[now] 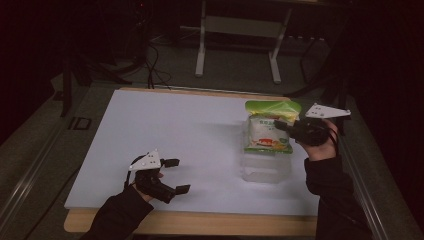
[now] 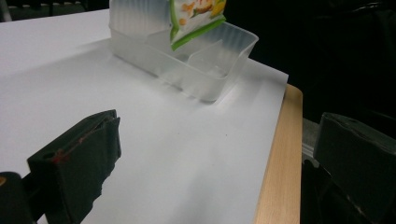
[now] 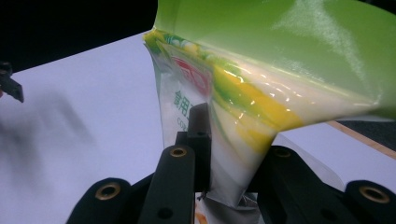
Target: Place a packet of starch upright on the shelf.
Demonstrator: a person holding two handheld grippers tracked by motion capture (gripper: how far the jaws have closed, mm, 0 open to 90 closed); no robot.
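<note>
The green-and-white snack bag (image 1: 268,129) hung upright above the clear plastic container (image 1: 266,168), pinched near one side by the right gripper (image 1: 284,126), whose jaws were closed on the packet's film. In the right gripper view the bag (image 3: 261,79) rose between the two black jaws, its green top band spreading overhead and its yellow-and-white printed face creased where the jaws squeezed it. The person's right hand (image 1: 320,142) came in from the table's right side, with the grey three-cornered plate (image 1: 327,111) sitting on top of the gripper. The container stood on the white table surface (image 1: 165,130) toward the right side, and the bag's lower edge sat at or just inside its far rim; whether it touched the rim could not be told. In the left gripper view the container (image 2: 187,60) showed an inner divider, and the bag's bottom corner (image 2: 196,18) dipped into it from above. The left gripper (image 1: 174,176) rested low near the table's front left, well apart from the container, its jaws spread wide with nothing between them. The light wooden edge (image 1: 200,223) of the table ran along the front beneath the white sheet. Beyond the table, a pale metal frame (image 1: 240,35) stood on the dark floor.
</note>
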